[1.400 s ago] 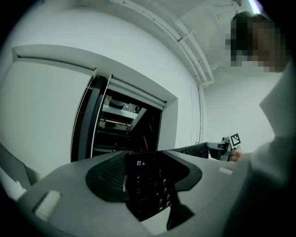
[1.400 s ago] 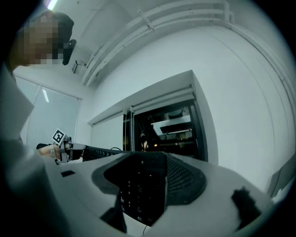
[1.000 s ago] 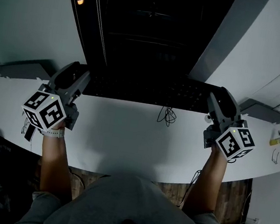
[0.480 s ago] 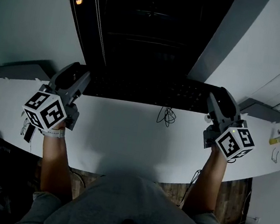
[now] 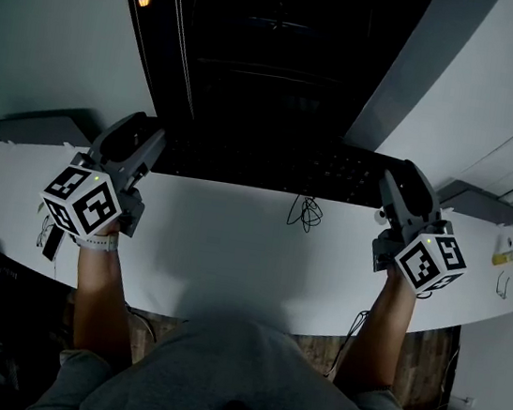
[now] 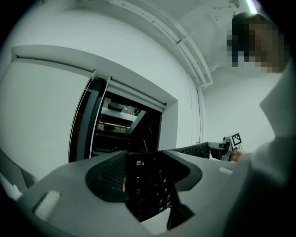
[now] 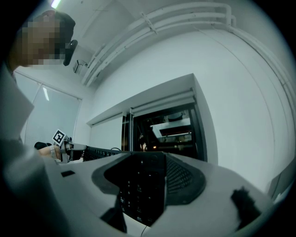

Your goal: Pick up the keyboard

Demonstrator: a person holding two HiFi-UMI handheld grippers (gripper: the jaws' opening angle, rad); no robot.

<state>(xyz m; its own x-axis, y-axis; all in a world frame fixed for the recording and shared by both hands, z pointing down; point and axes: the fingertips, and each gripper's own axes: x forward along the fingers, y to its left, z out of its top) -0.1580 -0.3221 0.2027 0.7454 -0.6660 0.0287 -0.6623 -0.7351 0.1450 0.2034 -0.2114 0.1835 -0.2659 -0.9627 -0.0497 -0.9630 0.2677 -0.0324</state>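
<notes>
A long black keyboard lies along the far edge of the white desk. My left gripper is shut on its left end and my right gripper on its right end. In the left gripper view the dark keys fill the gap between the grey pads, and the keyboard runs off toward the other gripper's marker cube. The right gripper view mirrors this, with the keyboard's end clamped between the pads. I cannot tell whether the keyboard is touching the desk.
A dark recess opens in the pale wall just behind the keyboard. A tangled thin cable lies on the desk in front of it. Grey brackets stick out at far left and far right. A small yellow item sits at the right end.
</notes>
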